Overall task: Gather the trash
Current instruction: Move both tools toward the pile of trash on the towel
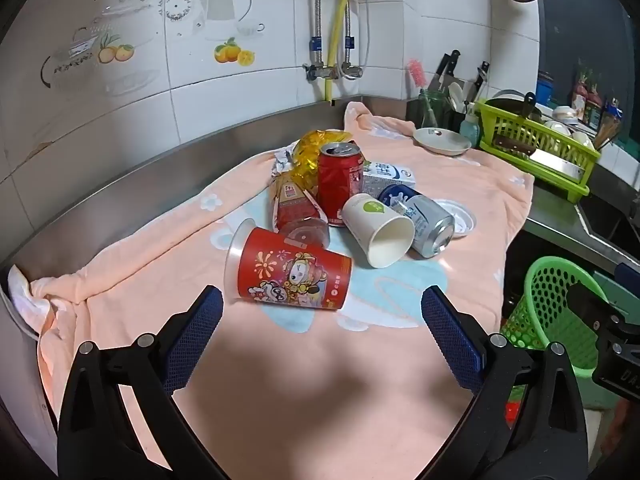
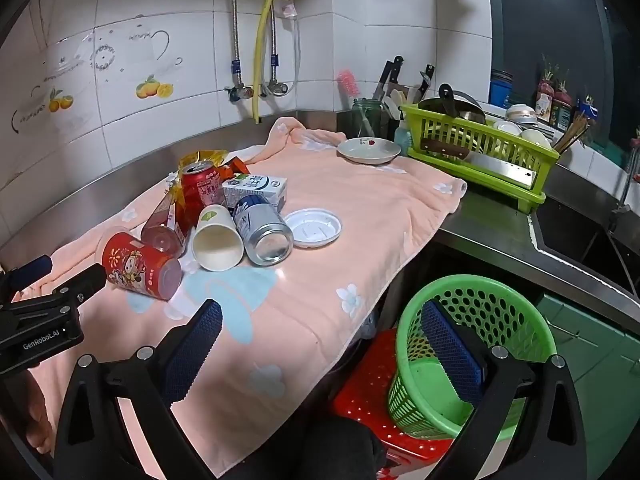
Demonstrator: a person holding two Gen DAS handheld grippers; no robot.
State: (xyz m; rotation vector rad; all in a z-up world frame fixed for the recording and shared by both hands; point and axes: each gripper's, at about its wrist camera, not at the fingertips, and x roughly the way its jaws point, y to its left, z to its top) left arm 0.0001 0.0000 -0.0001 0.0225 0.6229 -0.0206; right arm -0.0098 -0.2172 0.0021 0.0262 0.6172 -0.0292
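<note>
Several pieces of trash sit clustered mid-towel on the peach towel (image 1: 380,360) covering the steel counter.

Red printed cup (image 1: 294,276) lies on its side, nearest the left gripper (image 1: 322,304); long axis runs left-right in the left wrist view, clear rim pointing left. Cartoon figure print, text too small to read.

White paper cup (image 1: 378,230) on its side, mouth toward the camera, green leaf logo.

Silver-blue can (image 1: 424,220) on its side beside it, base toward the camera.

Red soda can (image 1: 340,184) upright, tab open. Milk carton (image 1: 386,178) behind it, flat. Label text unreadable on all three.

White plastic lid (image 2: 314,228) flat, just right of the silver can.

Green mesh basket (image 2: 472,344) on a red stool (image 2: 360,392), below the counter edge.

Left gripper: fingers wide, nothing between them. Right gripper (image 2: 320,312): same, wide and empty, hanging over the towel edge and the basket. "GenRobot.AI" readable on the left gripper body in the right wrist view.
</note>
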